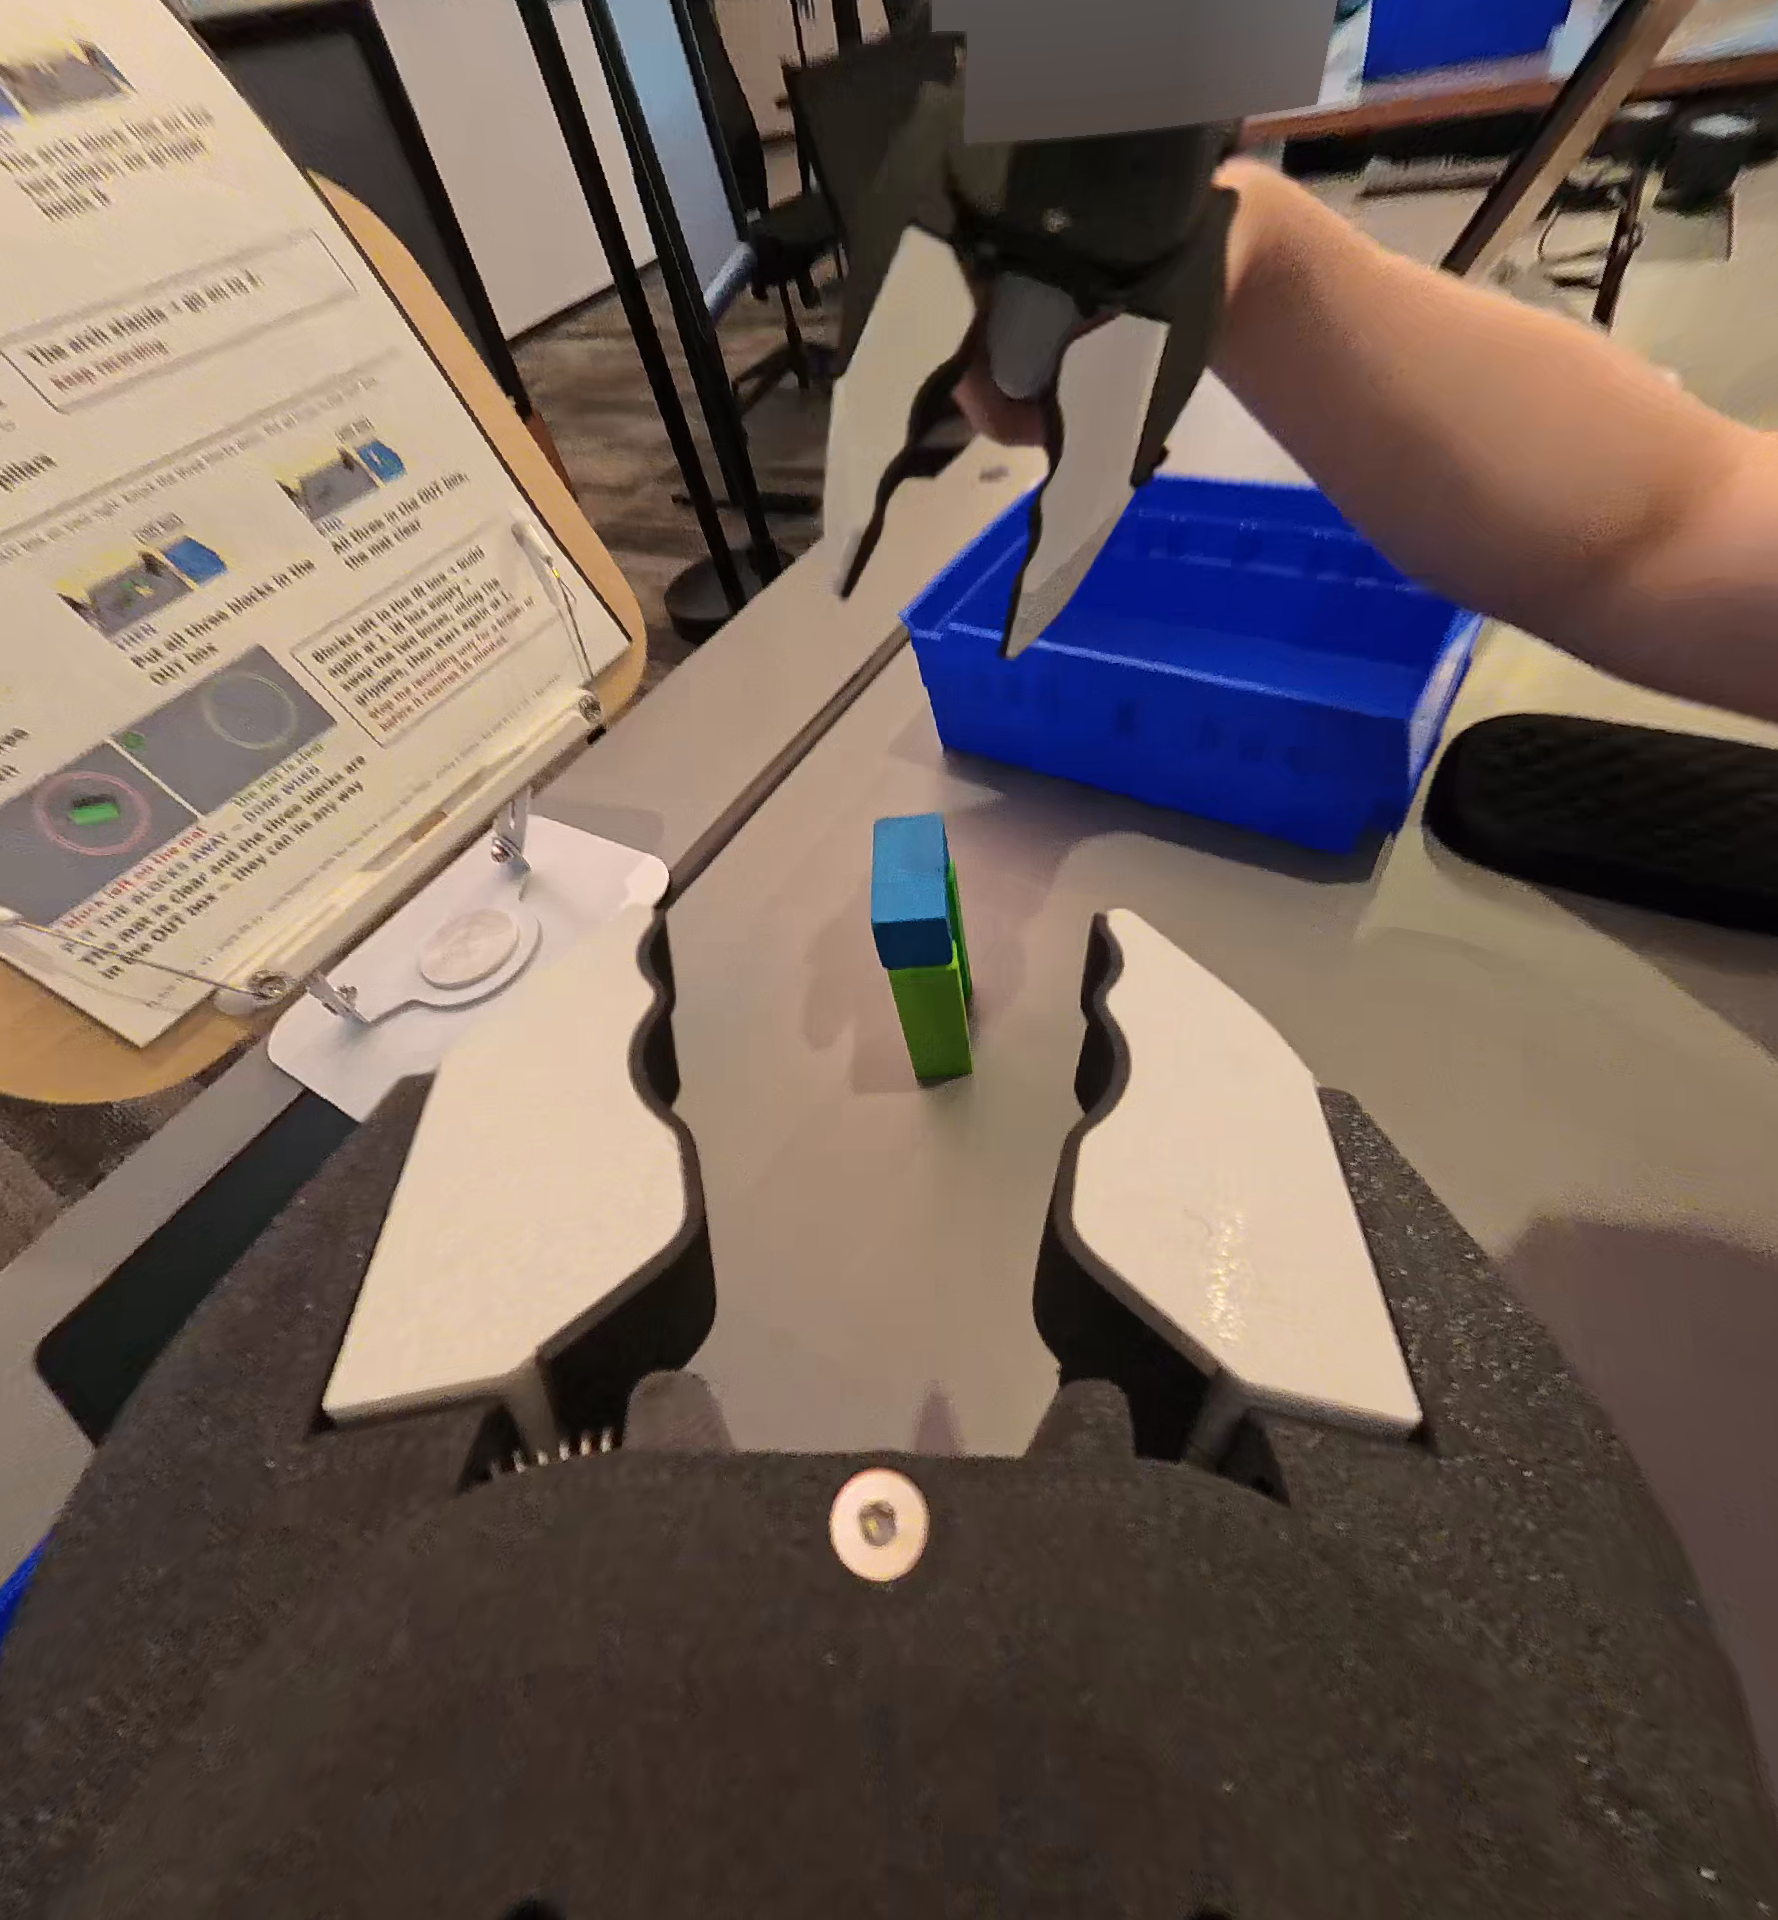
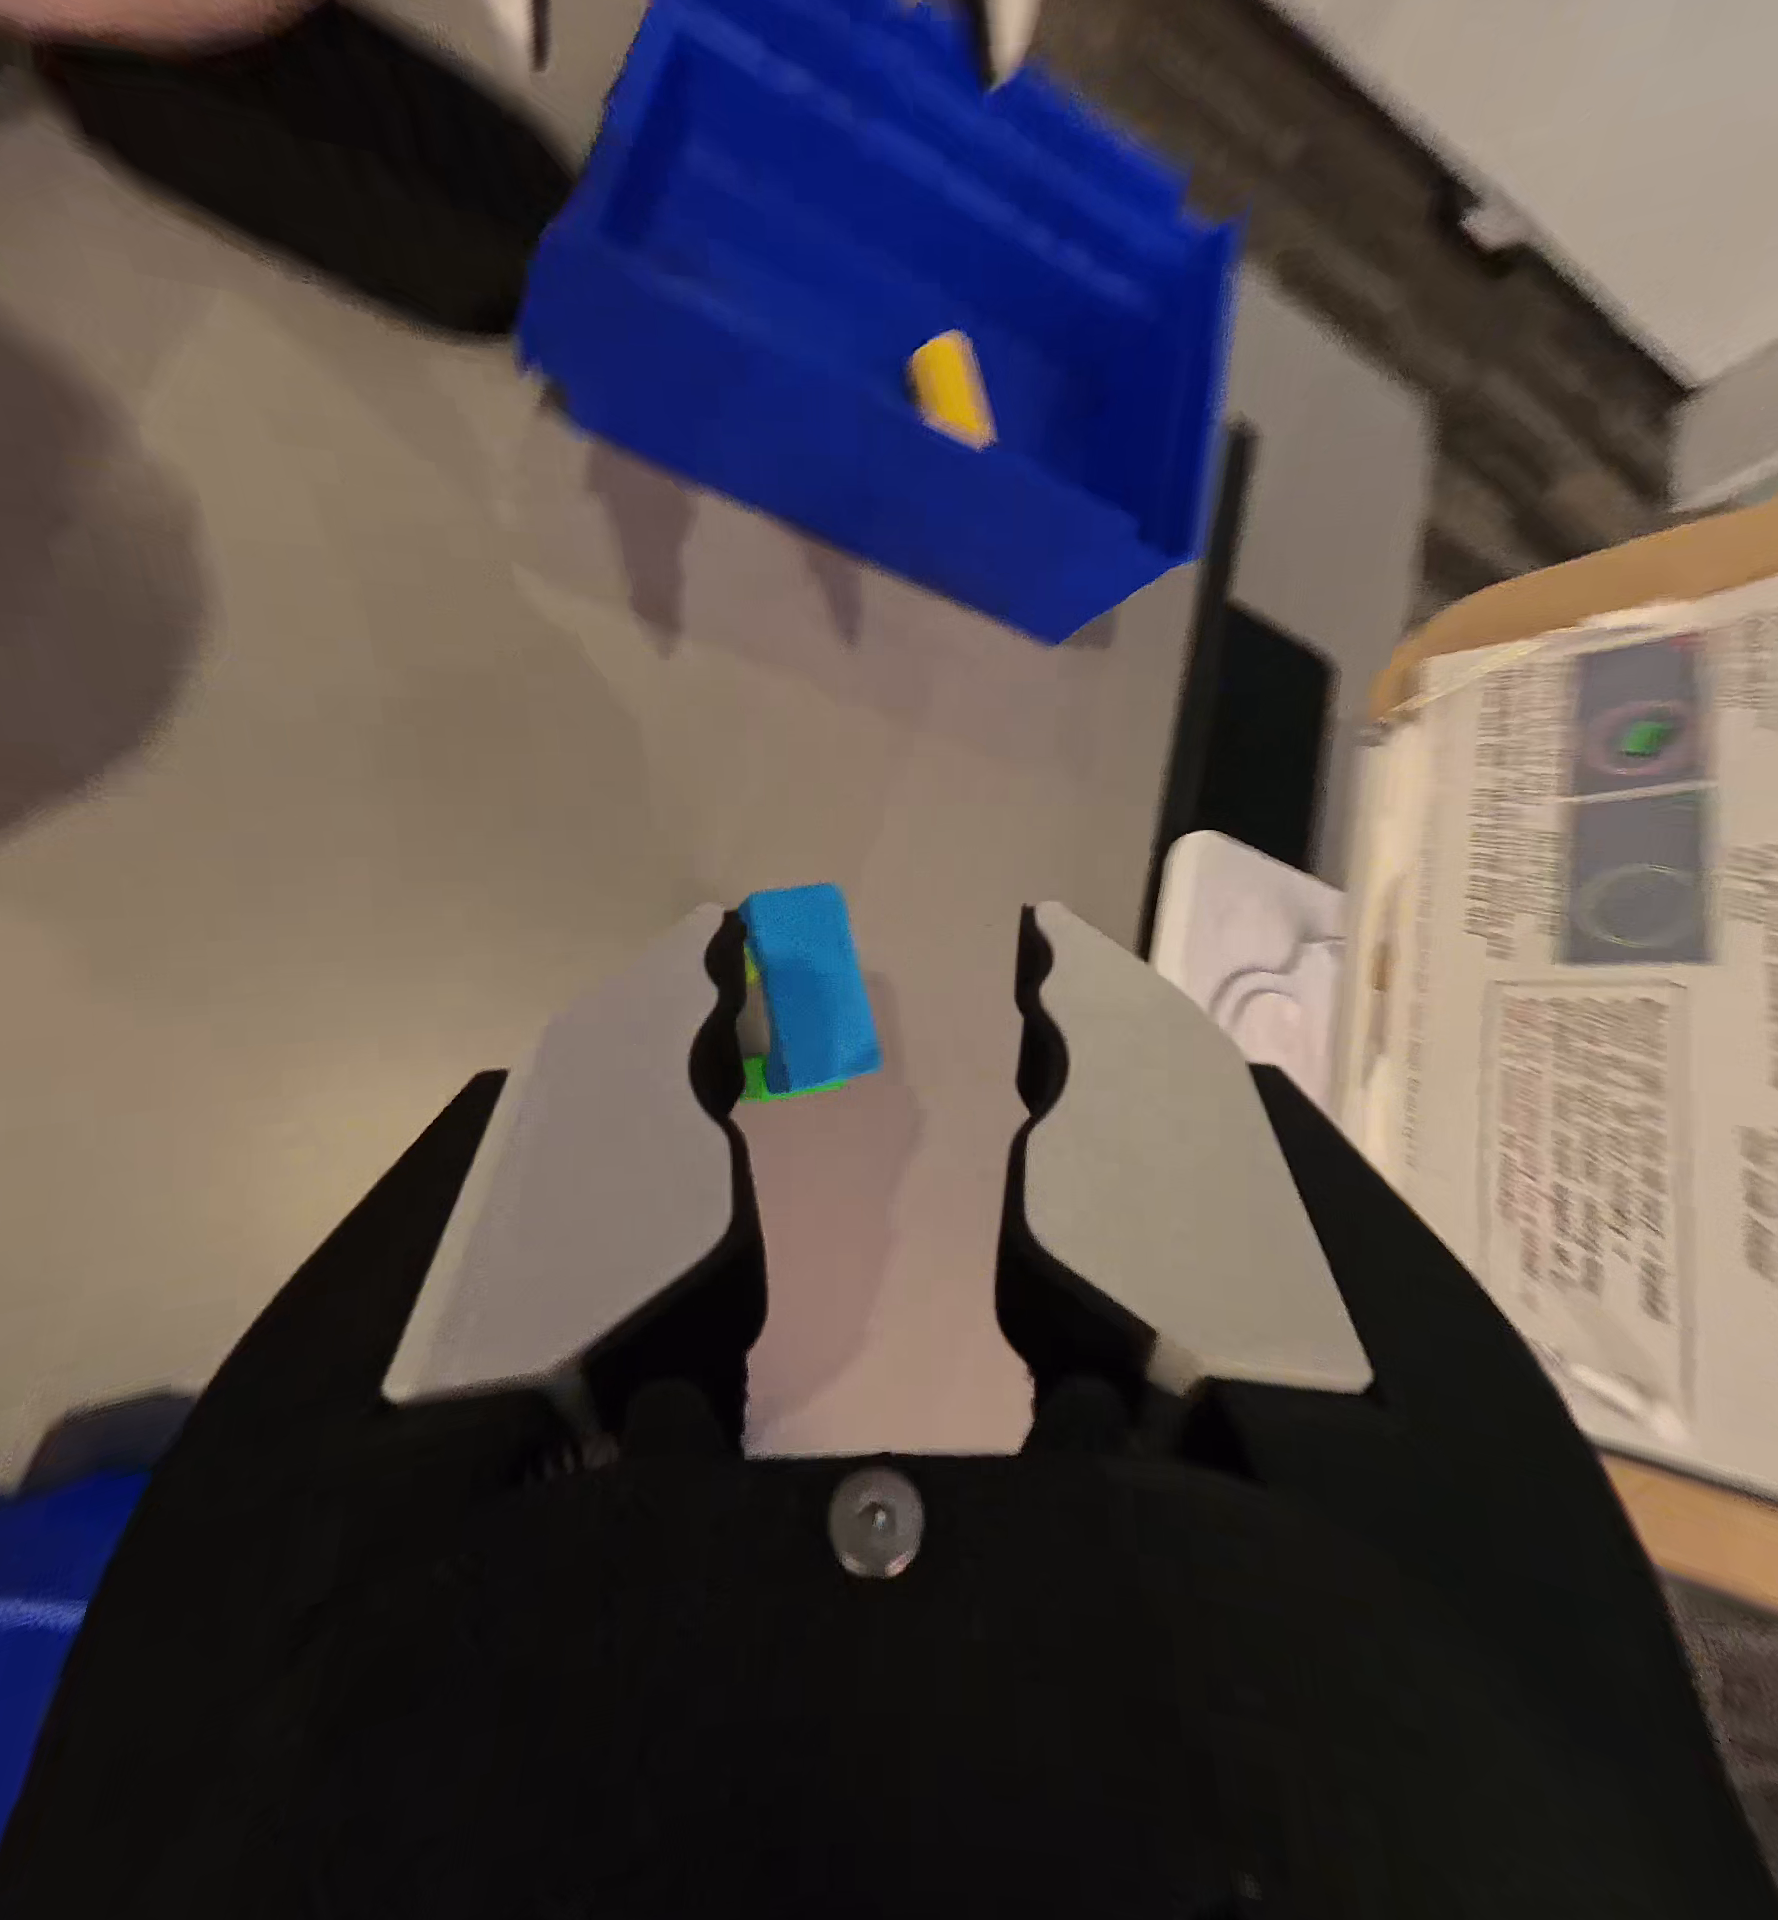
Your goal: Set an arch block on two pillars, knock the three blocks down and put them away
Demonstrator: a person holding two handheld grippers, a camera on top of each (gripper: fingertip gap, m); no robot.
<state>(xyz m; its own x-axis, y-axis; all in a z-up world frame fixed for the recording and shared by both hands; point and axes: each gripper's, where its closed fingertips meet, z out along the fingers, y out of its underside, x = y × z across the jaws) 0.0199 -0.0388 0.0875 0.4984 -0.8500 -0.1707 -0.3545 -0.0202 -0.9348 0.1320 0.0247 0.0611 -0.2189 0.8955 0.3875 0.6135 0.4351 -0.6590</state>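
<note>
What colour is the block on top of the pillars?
Blue, clearest in the left wrist view.

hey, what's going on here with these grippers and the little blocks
A person holds a two-finger gripper in each hand over a grey table. A blue arch block sits on two upright green pillars, so the arch is built and standing. The left gripper is open, low in front of it. The right gripper is open and raised above it, gripping nothing. A blue bin waits beyond; another blue bin holds a yellow block.
</note>
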